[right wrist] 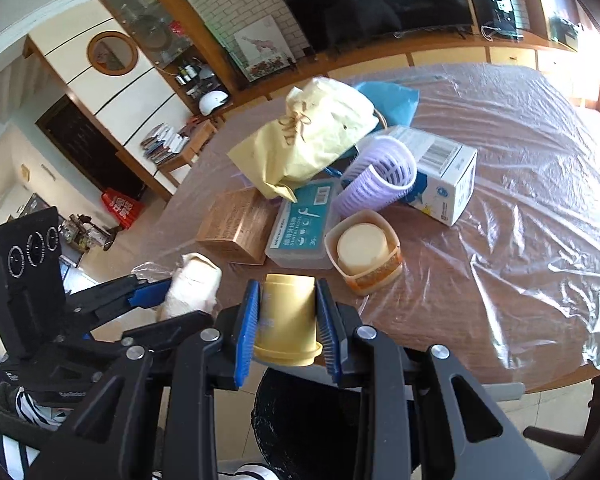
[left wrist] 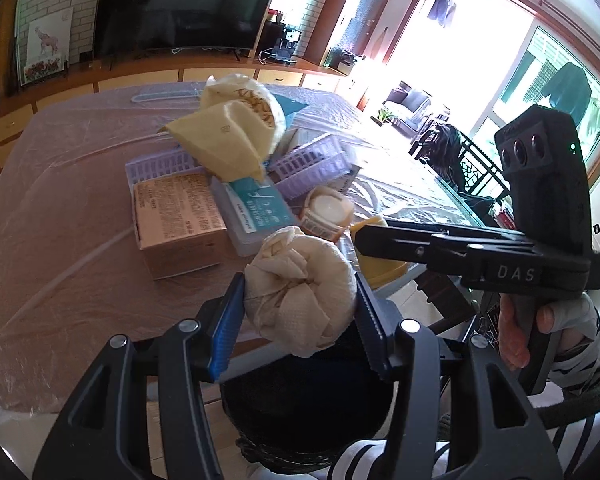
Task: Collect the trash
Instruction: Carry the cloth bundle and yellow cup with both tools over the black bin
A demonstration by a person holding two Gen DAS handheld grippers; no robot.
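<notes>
Fingers (left wrist: 230, 312) of our left gripper (left wrist: 300, 312) pinch a paper wad (left wrist: 300, 292); the right gripper (right wrist: 288, 320) pinches a yellow cup (right wrist: 286, 316).
We hold both above a black bin (right wrist: 320, 428) beside the bench (right wrist: 520, 240).

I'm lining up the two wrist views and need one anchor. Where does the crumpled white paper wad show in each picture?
Left wrist view: the crumpled white paper wad sits low centre, clamped between the left gripper's blue pads.
Right wrist view: the same wad is lower left, at the left gripper's tip beside the yellow cup in the right gripper.
Shared landmark: the teal-labelled dental floss box.
</notes>
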